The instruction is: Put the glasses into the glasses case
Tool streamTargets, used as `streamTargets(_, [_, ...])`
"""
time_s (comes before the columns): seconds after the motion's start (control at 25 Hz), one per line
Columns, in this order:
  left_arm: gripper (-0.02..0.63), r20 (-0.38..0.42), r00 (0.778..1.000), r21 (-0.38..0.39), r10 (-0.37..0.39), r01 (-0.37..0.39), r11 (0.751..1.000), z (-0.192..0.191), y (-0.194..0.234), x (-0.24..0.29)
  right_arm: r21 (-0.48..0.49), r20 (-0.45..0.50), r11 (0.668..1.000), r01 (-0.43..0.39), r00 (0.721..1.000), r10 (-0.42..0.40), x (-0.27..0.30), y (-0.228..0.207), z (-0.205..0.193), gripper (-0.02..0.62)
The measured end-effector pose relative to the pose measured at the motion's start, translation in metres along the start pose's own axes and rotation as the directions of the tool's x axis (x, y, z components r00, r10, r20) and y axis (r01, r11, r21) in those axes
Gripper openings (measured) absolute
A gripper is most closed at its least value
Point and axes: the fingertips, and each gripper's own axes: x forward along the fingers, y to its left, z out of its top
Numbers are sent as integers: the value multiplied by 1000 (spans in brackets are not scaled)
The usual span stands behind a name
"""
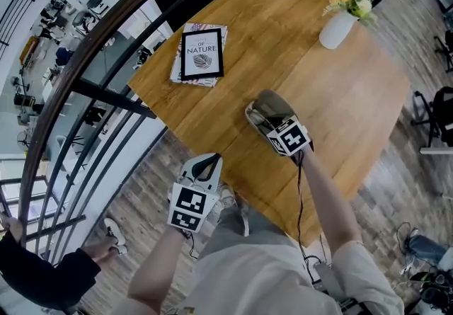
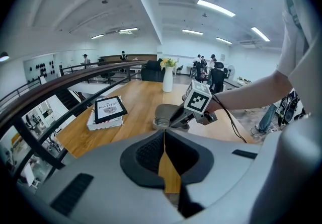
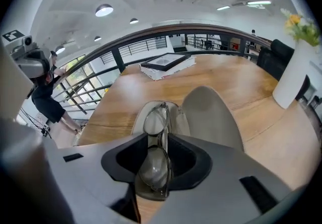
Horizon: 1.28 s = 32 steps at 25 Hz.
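While its jaws stand spread, the right gripper (image 3: 158,142) has the glasses (image 3: 155,120) on edge between them, neither pad visibly pressing. The far lens lies over the open glasses case (image 3: 211,115) just ahead. The left gripper (image 2: 163,140), well apart, is pressed together, empty.

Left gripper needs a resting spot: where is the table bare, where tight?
Bare wood: the stretch between the vase, the glasses case and the right edge of the table; also the strip between the books and the case. Crowded only at the case, where the right gripper hangs, glasses between its open jaws.
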Motion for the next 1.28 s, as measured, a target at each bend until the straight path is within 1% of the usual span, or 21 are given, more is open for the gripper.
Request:
streamTargets(0.16, [21,31,999,-6,-11,11,1000,6,-4,-9,-28,10,999,38,999,-38,-27,-5,7,141])
streamTargets(0.28, [21,58,998,14,-7,6,1000,18,-2,-18,-21,53,998,55,997,-54,-53,-6,22,141])
streamTargets(0.48, [21,125,991,35,47,-52,998,46,10,-37,8,171,998,59,983,-59,-105,0,57,132])
streamTargets(0.64, [21,178,981,56,80,-91,994,74,16,-57,17,295,997,69,953,-71,-158,12,89,109])
streamTargets(0.72, [21,211,974,34,84,-93,995,90,21,-65,7,355,997,81,931,-78,-185,17,105,95])
streamTargets(0.8, [21,254,964,-24,75,-71,997,107,25,-74,-8,415,996,92,906,-81,-213,24,121,84])
streamTargets(0.88, [21,299,951,-53,83,-70,996,125,29,-91,-22,475,994,105,876,-82,-243,38,136,77])
streamTargets(0.96, [21,338,935,-34,107,-101,994,142,32,-110,-37,533,991,130,841,-90,-274,53,151,72])
streamTargets(1.04, [21,373,919,-2,130,-139,990,157,33,-125,-45,592,985,166,799,-107,-303,63,163,64])
streamTargets(1.2, [21,425,891,78,160,-213,974,179,28,-152,-44,682,973,226,719,-136,-351,86,175,52])
streamTargets(1.28, [21,468,868,98,169,-241,965,193,24,-169,-44,720,970,239,681,-135,-374,98,181,51])
